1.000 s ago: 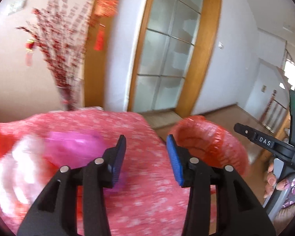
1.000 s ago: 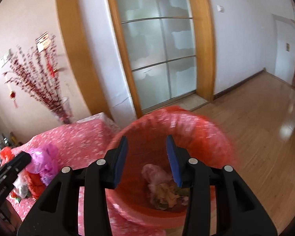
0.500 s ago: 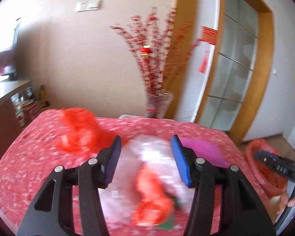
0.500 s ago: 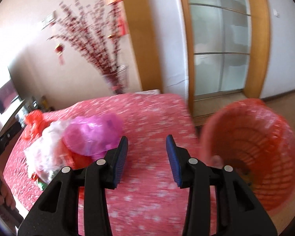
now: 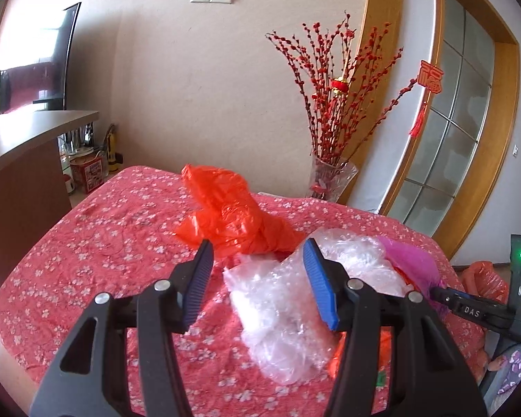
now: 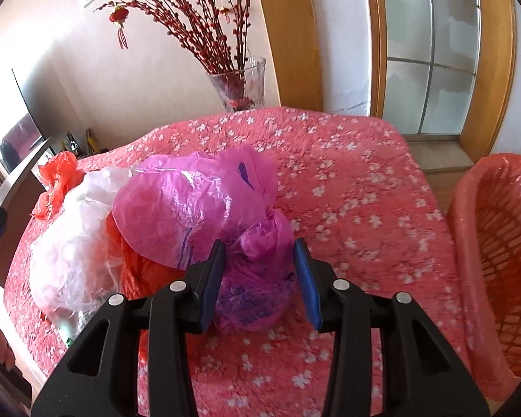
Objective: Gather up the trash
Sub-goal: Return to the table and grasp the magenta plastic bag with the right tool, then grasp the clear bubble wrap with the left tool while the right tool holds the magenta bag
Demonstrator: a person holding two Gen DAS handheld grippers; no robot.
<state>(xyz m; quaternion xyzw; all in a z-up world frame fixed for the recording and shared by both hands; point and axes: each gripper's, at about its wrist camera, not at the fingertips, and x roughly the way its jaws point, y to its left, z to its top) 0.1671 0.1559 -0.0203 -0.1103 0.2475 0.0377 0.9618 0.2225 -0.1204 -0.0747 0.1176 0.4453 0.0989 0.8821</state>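
Several crumpled plastic bags lie on a table with a red flowered cloth. An orange-red bag lies at the back and a clear bag in front of it. My left gripper is open, with the clear bag's left edge between its jaws. A pink bag lies in the right wrist view, beside the clear bag. My right gripper is open, its jaws on either side of the pink bag's knotted end. A red trash basket stands off the table's right edge.
A glass vase of red blossom branches stands behind the table's far edge. A wooden counter is at the left. Glass doors with a wooden frame are at the right. The right gripper's body shows at the left wrist view's right edge.
Both grippers swung left from the basket to the bags on the table and came closer. The right one now straddles the pink bag; the left one reaches the clear bag.
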